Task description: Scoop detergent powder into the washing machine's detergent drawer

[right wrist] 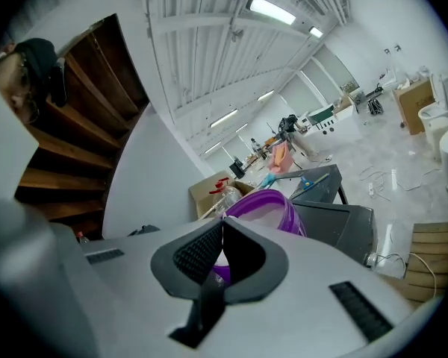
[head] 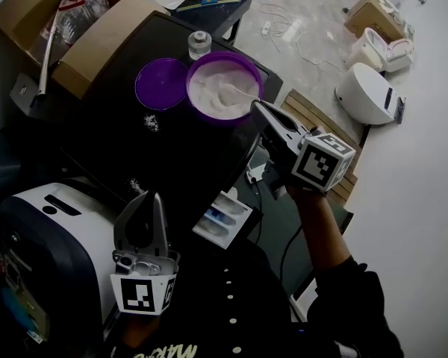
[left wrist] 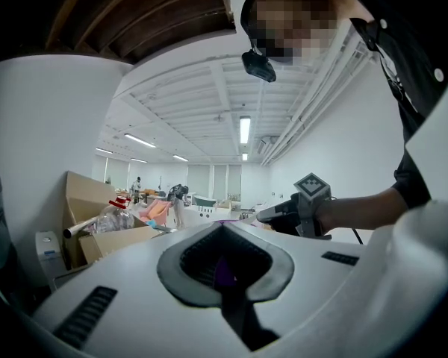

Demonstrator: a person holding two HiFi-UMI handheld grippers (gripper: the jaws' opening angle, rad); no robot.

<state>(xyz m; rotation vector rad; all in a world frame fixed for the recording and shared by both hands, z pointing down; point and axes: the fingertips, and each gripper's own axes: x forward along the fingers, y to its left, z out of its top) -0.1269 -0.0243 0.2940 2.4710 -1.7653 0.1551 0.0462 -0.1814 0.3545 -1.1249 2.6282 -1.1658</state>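
A purple tub [head: 222, 88] of white detergent powder stands open on the black washing machine top [head: 172, 151], its purple lid [head: 161, 84] beside it on the left. My right gripper [head: 256, 107] reaches over the tub's right rim, shut on the handle of a white scoop [head: 234, 94] whose bowl lies in the powder. In the right gripper view the tub [right wrist: 275, 203] sits just beyond the closed jaws [right wrist: 222, 228]. The white detergent drawer [head: 222, 218] with blue compartments stands pulled out below the machine's front. My left gripper [head: 151, 200] hovers shut and empty near the drawer's left.
Spilled powder [head: 151, 121] dots the machine top. A small jar [head: 199, 43] stands behind the tub. A cardboard box [head: 75, 21] holding a plastic bottle is at the back left. A white-and-black appliance [head: 52, 237] sits lower left; toilets [head: 369, 92] and a wooden pallet [head: 321, 118] are on the floor right.
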